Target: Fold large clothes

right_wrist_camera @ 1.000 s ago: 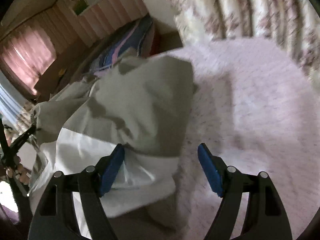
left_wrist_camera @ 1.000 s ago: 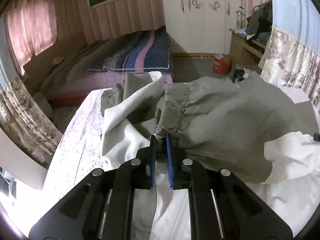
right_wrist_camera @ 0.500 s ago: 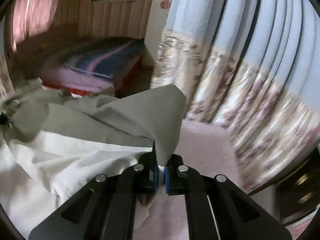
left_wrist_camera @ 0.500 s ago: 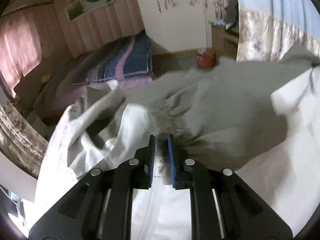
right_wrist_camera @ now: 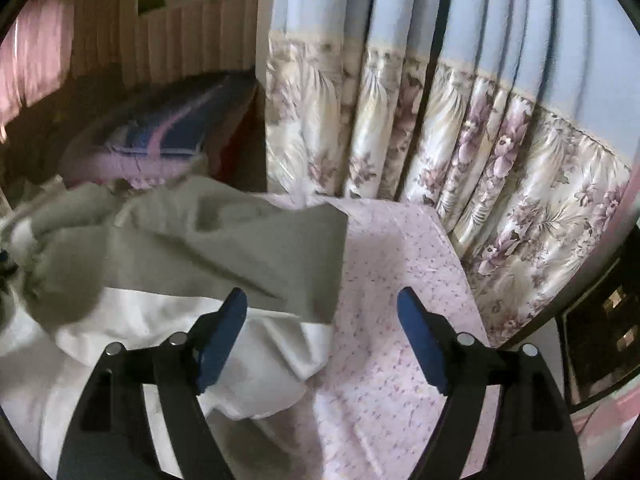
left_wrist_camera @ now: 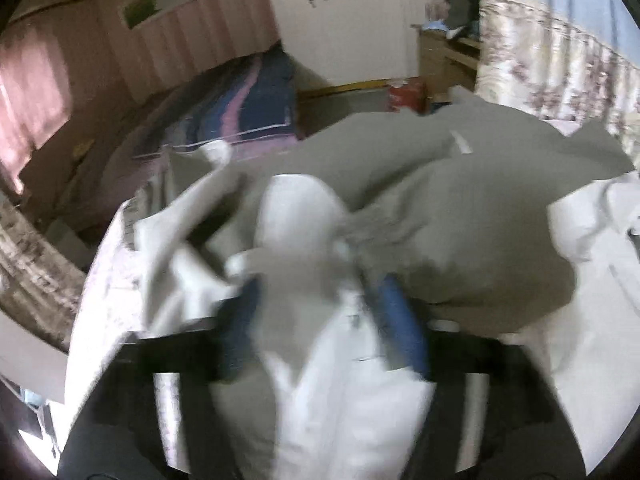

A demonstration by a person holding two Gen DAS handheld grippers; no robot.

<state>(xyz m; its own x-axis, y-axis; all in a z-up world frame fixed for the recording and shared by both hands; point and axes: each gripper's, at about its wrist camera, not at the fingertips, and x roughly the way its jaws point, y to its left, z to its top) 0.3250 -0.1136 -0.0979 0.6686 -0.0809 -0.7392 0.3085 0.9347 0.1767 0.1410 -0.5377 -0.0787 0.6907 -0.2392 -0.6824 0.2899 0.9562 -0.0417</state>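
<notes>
**Both grippers spread over the grey-and-white garment**

Right gripper [right_wrist_camera: 322,312]: black frame, blue pads [right_wrist_camera: 418,340], jaws wide apart and holding nothing. The left pad sits over the garment's [right_wrist_camera: 224,248] near corner; the right pad is over bare sheet. The garment's grey panel is matte and softly creased, ending in a straight edge and a square corner just ahead of the jaws — white lining bunches out beneath it.

Left gripper [left_wrist_camera: 320,320]: view blurred, but the blue pads [left_wrist_camera: 400,332] stand clearly apart, with a rumpled white fold of the garment [left_wrist_camera: 480,220] lying between them, not pinched. Grey cloth mounds up beyond, with a gathered, puckered strip near the jaws.

Underneath is a pale pink bedsheet [right_wrist_camera: 400,320] with tiny print, lying flat. Satin floral curtain [right_wrist_camera: 480,140] hangs in glossy pleats just beyond the bed's far edge. A striped blue-and-pink blanket [left_wrist_camera: 248,112] lies on a second bed, well apart.
</notes>
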